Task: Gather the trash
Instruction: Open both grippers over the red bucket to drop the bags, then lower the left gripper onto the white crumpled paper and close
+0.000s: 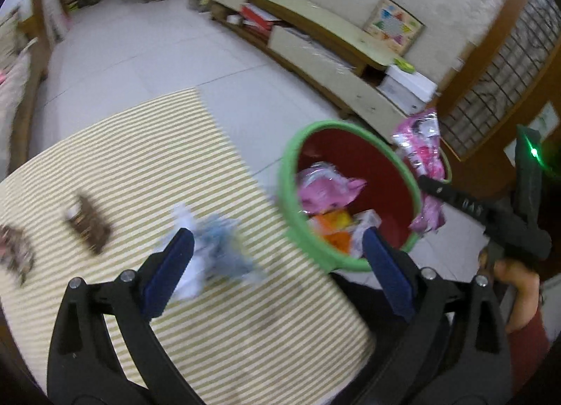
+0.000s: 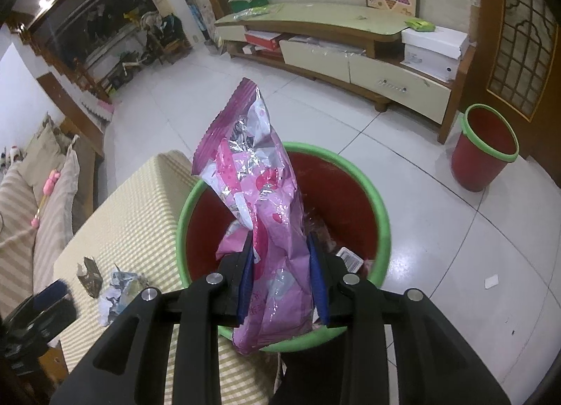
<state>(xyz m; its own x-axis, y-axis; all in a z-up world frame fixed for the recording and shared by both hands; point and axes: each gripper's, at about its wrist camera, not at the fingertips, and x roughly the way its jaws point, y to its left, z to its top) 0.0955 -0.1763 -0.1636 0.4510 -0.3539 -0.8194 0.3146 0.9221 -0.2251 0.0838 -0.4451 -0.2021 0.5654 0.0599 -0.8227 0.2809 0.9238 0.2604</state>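
Over the bin mouth, right gripper point(image 2: 282, 275): clamped on a pink foil snack bag point(image 2: 259, 194).
Left gripper point(image 1: 277, 265): jaws wide apart above a crumpled wrapper point(image 1: 214, 251) on the striped counter point(image 1: 140, 145).
Bin point(image 2: 382, 201): red, green-rimmed, trash inside.
Far floor: second bin point(image 2: 485, 156).
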